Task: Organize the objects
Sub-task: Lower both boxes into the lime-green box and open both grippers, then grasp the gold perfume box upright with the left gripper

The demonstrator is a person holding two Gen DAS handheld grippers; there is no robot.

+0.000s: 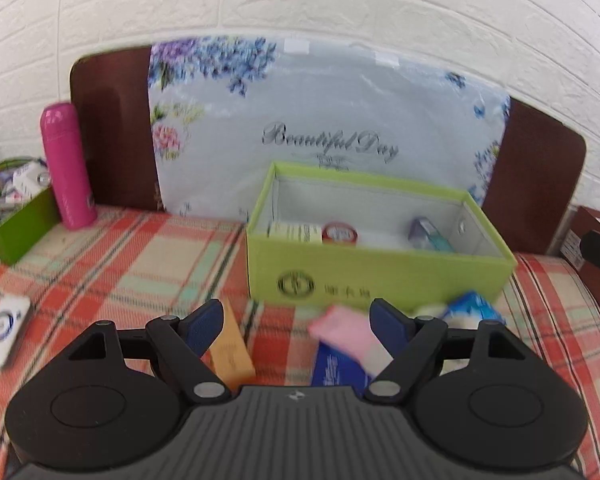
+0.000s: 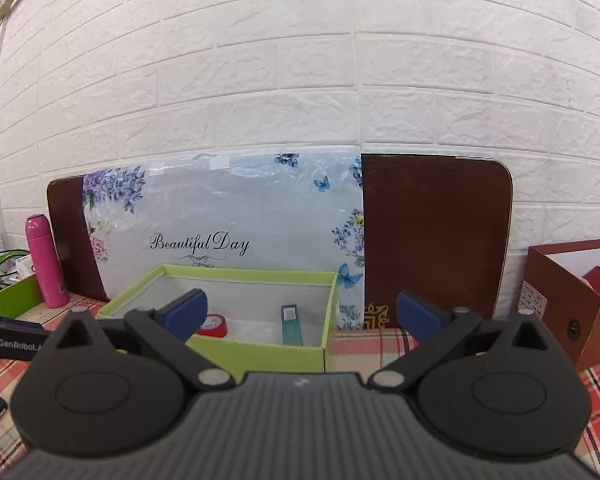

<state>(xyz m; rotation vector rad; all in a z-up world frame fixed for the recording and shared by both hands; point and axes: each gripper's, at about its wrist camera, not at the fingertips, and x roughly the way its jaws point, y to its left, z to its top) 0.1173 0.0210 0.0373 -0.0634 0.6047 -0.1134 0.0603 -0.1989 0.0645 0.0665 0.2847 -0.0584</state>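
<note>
Left claw (image 1: 296, 322) jaws spread wide, empty, tilted downward. Right claw (image 2: 302, 312) jaws wide, empty, near level.

Lime-green box (image 1: 380, 276) with pale grey lining on a red, cream and teal plaid cloth (image 1: 132, 264); magenta bottle (image 1: 66, 166); dark-brown board (image 2: 432, 236) behind a pale-blue sheet (image 1: 324, 120) printed with purple and blue flowers; white brick-pattern wall (image 2: 300, 60); blue finger pads (image 1: 204, 326).
</note>
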